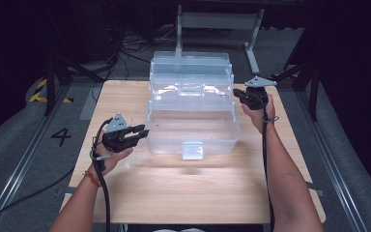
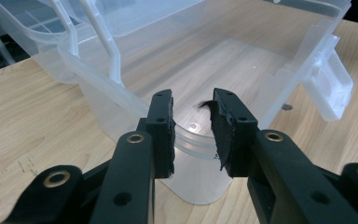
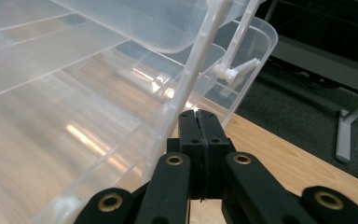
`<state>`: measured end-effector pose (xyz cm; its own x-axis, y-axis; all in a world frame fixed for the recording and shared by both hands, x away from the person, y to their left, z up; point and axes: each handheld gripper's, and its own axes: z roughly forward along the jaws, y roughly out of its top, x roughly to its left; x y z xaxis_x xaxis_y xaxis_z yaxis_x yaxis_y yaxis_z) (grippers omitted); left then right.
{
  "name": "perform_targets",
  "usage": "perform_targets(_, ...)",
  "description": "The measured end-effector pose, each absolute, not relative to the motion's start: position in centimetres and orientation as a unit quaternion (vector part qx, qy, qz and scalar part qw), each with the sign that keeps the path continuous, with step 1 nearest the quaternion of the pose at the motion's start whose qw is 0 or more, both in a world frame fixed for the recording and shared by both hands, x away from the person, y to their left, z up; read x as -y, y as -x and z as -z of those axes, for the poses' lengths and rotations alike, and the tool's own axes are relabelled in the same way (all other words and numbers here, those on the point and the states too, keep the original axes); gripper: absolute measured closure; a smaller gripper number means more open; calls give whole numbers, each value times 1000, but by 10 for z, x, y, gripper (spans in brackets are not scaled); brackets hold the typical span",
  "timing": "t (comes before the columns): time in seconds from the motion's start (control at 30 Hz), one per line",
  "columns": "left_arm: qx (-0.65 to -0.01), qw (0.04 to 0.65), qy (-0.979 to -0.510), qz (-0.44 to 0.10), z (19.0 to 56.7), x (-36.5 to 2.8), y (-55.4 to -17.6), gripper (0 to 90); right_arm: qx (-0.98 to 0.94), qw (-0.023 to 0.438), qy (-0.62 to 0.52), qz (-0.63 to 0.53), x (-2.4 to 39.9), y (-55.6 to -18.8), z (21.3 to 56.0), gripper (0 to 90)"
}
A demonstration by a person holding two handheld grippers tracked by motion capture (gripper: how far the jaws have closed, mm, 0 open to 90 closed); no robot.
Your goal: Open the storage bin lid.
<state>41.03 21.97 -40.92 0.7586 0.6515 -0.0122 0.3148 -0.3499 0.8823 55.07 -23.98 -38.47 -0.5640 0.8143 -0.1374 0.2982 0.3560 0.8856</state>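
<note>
Two grippers flank one clear plastic toolbox (image 1: 193, 126) that sits in the middle of the high view on a pale wood-grain worktop (image 1: 193, 188). The toolbox is translucent, glossy and round-cornered, with its tiered trays (image 1: 191, 72) fanned open toward the top of the frame on thin clear hinge arms (image 3: 193, 79). A flat rectangular latch (image 1: 193, 150) hangs on its near wall, at the lower centre of the box.

At centre left of the high view, the left gripper (image 1: 139, 131) lies just beside the toolbox's left wall, its black jaws pointing at it. In the left gripper view its jaws stand narrowly apart with nothing between them, just before the box's rounded corner; the rubbery pad (image 2: 221, 135) on the right-hand one is frayed and torn at its edge (a loose flap sticks out).

At the right of the high view, the right gripper (image 1: 237, 93) is at the toolbox's upper right corner, with a grey three-cornered plate (image 1: 260, 81) on top. In the right gripper view (image 3: 198, 114) its matte black jaws are pressed flat together, nothing between them, their tips just beside a clear hinge arm; whether they touch it I cannot tell. Brass-coloured rivets (image 3: 174, 160) dot the linkage.

On the grey floor (image 1: 53, 159) at the left of the high view, a black "4" (image 1: 61, 137) is marked.
</note>
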Motion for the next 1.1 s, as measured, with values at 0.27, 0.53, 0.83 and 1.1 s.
perform_targets(0.27,-301,484,-803,-175,409,-219,-410,701,-769,299,-365,-432,245,-546,381,900)
perform_targets(0.53,-298,471,-809,-188,406,-217,-408,695,-774,309,-348,-429,246,-533,371,896)
perform_targets(0.83,-298,459,-814,-195,402,-217,-405,687,-784,314,-329,-423,248,-514,365,882)
perform_targets(1.1,-295,449,-818,-205,397,-222,-402,678,-787,315,-320,-424,254,-499,361,864)
